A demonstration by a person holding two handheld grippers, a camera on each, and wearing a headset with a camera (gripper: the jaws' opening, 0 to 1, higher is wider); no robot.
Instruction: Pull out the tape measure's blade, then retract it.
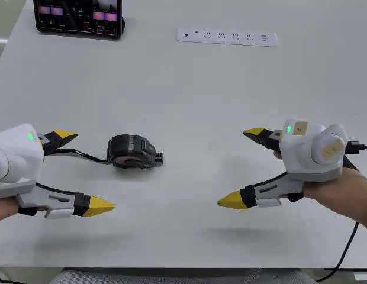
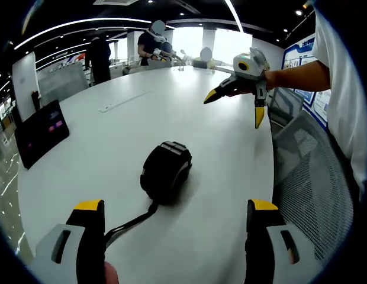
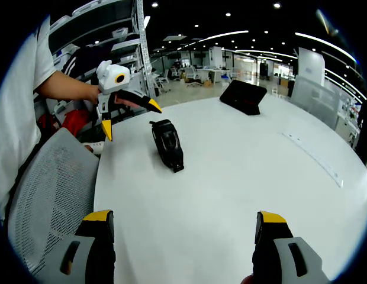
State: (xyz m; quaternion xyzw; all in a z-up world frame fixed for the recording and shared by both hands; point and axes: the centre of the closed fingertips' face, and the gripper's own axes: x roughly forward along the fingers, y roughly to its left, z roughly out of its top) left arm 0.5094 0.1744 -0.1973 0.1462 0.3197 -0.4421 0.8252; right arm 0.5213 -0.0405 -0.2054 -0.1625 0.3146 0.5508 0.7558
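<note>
Head view: left gripper [image 1: 92, 170] body cut off at the left frame edge, its hand mostly out of frame. Tablet [image 1: 79, 15] cut off at the top; screen shows pink and purple tiles, text too small to read. Two beige stickers on the right gripper [image 1: 232, 167], marks unreadable. No legible brand on the tape measure [image 1: 131, 152].

Count:
- One tape measure, black, lying on the white table [image 1: 189, 89] between the two grippers, nearer the left one. A dark strap [image 1: 83, 155] trails from it toward the left gripper's upper jaw.
- Two grippers, both with yellow-tipped jaws spread wide and holding nothing, apart from the tape measure.
- One white power strip [image 1: 227, 36] at the far side, well apart from it.
- One black cable [image 1: 349, 236] running off the right gripper.

Left gripper view: people behind the table, too blurred to make out.
</note>
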